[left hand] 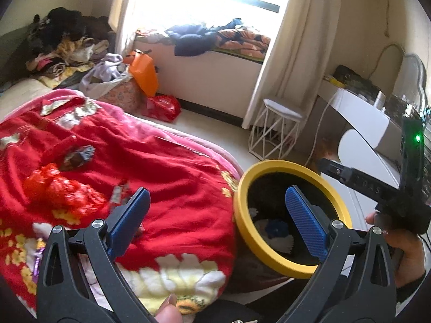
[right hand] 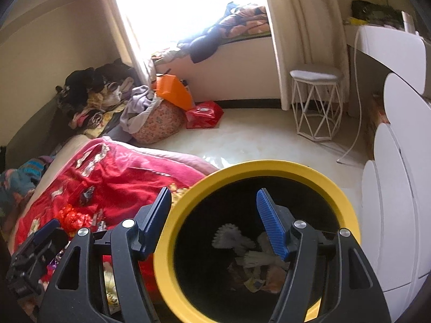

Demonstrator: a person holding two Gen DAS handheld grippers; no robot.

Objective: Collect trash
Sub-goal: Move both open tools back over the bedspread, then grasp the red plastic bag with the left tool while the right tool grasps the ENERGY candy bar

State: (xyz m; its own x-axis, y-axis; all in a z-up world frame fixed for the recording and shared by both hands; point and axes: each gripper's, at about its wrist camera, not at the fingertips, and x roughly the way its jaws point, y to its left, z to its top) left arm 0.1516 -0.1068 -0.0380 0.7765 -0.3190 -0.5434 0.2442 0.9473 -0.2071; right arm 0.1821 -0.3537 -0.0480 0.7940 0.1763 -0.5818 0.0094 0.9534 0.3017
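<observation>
Left wrist view, as we list it: left tool (left hand: pixel 216 215) wide and empty, right tool (right hand: pixel 215 216) apart and empty above the yellow-rimmed bin (right hand: pixel 347 202); ahead-left on the bed (left hand: pixel 167 161), a crumpled red wrapper (left hand: pixel 58 188), likely light, crackly, best pinched mid-bunch.

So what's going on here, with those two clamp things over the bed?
A person is collecting trash off a bed, holding a two-finger gripper in each hand. Both the left gripper and the right gripper are open and empty, by the yellow-rimmed bin, which already holds crumpled scraps. A crumpled red plastic bag and a dark wrapper lie on the red blanket.
</observation>
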